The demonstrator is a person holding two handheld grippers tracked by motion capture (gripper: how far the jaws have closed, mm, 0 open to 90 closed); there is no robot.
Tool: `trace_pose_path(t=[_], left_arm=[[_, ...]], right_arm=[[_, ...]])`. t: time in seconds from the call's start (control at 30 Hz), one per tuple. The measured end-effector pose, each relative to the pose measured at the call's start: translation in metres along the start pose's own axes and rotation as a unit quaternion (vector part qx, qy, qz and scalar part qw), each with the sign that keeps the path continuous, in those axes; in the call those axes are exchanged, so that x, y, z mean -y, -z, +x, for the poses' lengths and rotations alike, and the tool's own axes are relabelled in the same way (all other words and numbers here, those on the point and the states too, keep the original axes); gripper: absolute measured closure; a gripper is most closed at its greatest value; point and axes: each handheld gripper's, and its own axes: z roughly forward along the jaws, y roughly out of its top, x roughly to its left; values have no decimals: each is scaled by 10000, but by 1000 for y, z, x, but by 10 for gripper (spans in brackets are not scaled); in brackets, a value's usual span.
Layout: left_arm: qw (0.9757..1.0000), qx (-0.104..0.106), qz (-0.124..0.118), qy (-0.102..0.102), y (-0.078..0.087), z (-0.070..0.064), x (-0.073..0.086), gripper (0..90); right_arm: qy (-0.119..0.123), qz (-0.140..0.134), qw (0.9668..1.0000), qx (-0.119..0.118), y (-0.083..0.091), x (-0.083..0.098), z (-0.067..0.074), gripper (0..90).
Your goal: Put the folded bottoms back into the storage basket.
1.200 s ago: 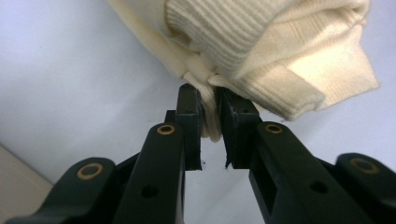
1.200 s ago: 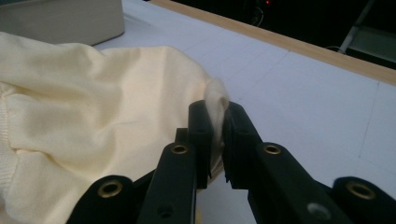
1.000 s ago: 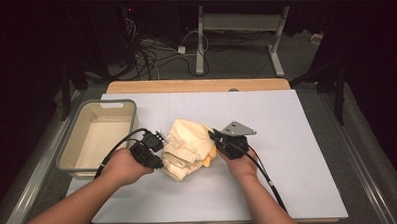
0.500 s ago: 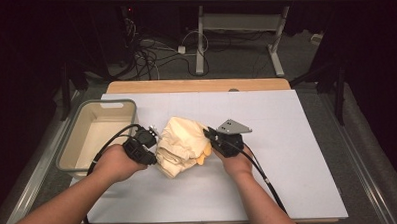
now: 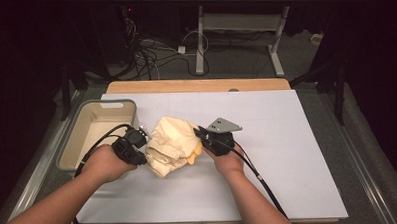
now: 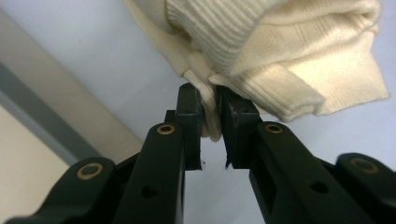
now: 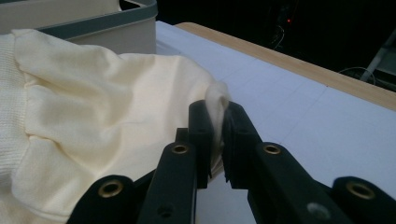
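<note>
Beside the bin [image 5: 98, 126], you had both the left gripper [image 5: 143, 144] and the right gripper [image 5: 201, 134] clamped on the folded cream sweater [image 5: 171, 145], not yet binned.

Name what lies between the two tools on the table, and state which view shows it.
The folded cream garment lies between the left tool and the right tool, each shut on an edge of it. The high view shows this.
</note>
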Motion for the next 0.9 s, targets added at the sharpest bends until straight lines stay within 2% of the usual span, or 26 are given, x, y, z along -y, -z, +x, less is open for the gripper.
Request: trace_pose_path(t=[0.3, 0.63, 0.9], left_arm=[[10000, -12, 49, 17, -2, 3, 2, 768], [9998, -62, 131, -98, -3, -1, -4, 768], [9990, -47, 383, -231, -1, -1, -10, 769]], right_arm=[[4, 68, 10000, -37, -7, 0, 4, 846], [4, 113, 9999, -16, -7, 1, 4, 846], [28, 123, 9999, -19, -6, 1, 5, 845]])
